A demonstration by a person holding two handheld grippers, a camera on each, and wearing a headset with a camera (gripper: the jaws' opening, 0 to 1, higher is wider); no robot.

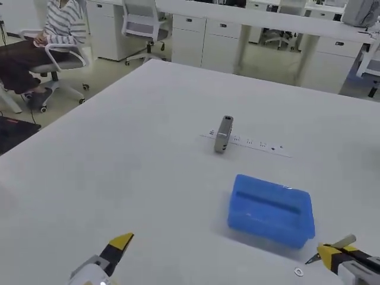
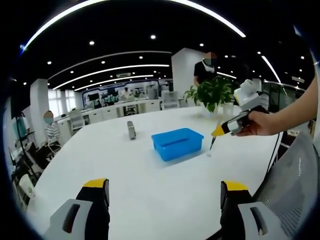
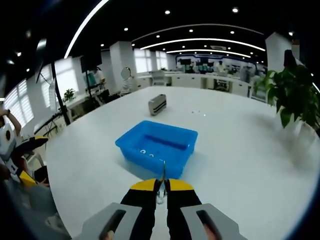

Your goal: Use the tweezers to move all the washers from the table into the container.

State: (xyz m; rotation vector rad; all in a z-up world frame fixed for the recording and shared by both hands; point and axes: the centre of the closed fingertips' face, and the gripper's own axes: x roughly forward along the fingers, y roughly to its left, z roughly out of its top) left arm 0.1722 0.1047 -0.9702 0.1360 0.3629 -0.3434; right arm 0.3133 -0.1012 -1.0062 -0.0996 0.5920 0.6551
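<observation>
The right gripper (image 3: 161, 186) has its jaws pressed together on the tweezers (image 3: 163, 174), which stick out forward between the yellow tips. In the head view it sits low at the right edge of the white worktop (image 1: 119, 166). The tweezers' point is tipped down towards a small washer (image 1: 298, 272) lying flat on the surface just beside it. I can't tell whether point and washer touch.

The blue container (image 1: 271, 209) stands upright on the worktop just beyond the tweezers, near the front right. In the right gripper view, two pale washers (image 3: 147, 153) lie on its floor towards the left side.

The left gripper (image 2: 165, 200) is at the near left of the worktop, well apart from the container. Its jaws stand wide apart with nothing between them. From its view, a hand holds the right gripper above the worktop to the right of the container.

Farther back, past the container, a small grey device (image 1: 224, 134) stands at the end of a thin pale strip (image 1: 255, 143) lying flat on the worktop. A leafy plant (image 2: 212, 92) sits at the far side of the worktop. Off to the left of the room a person (image 1: 59, 27) in a striped top sits in an office chair (image 1: 62, 62).
</observation>
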